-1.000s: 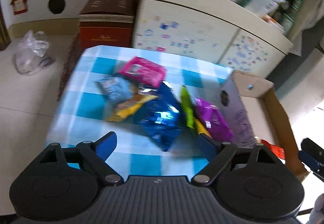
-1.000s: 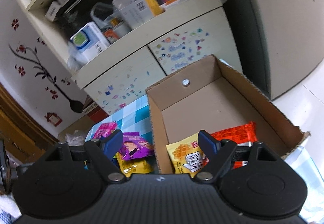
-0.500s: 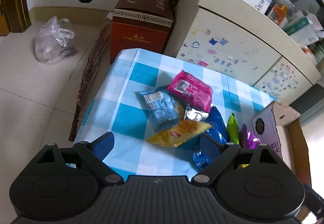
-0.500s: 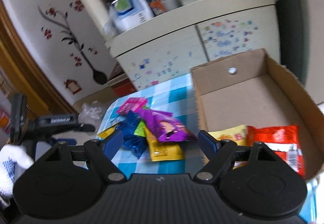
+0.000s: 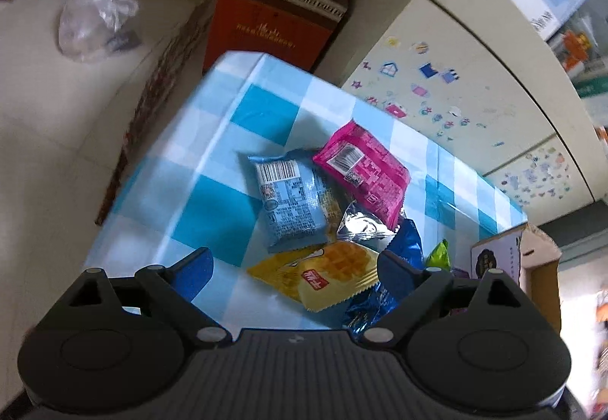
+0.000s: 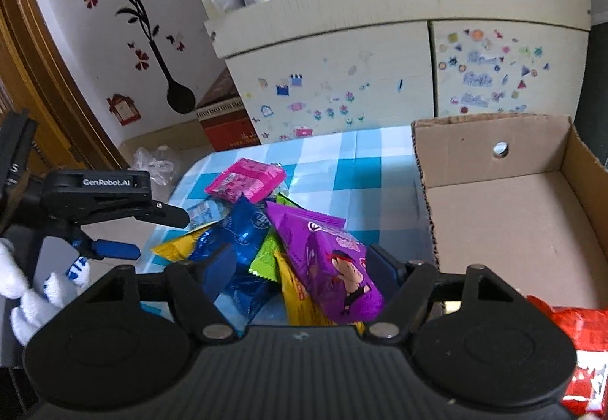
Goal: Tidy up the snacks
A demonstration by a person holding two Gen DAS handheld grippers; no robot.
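Observation:
A pile of snack packets lies on the blue-checked table (image 5: 212, 207). My left gripper (image 5: 292, 268) is open and empty, hovering just above a yellow waffle packet (image 5: 323, 279), with a light blue packet (image 5: 292, 199) and a pink packet (image 5: 364, 169) beyond it. My right gripper (image 6: 300, 264) is open and empty over a purple packet (image 6: 330, 256), beside a dark blue packet (image 6: 239, 241), a green packet (image 6: 266, 256) and the pink packet (image 6: 247, 184). The cardboard box (image 6: 513, 214) stands to the right with a red packet (image 6: 577, 355) inside.
A cream cabinet (image 6: 380, 70) with stickers stands behind the table. A brown-red box (image 5: 281, 2) and a plastic bag (image 5: 95, 13) sit on the floor to the left. The left gripper (image 6: 125, 222) shows at the left in the right wrist view.
My left gripper has swung left and come lower over the yellow and light blue packets. My right gripper has swung left from the box to above the purple packet.

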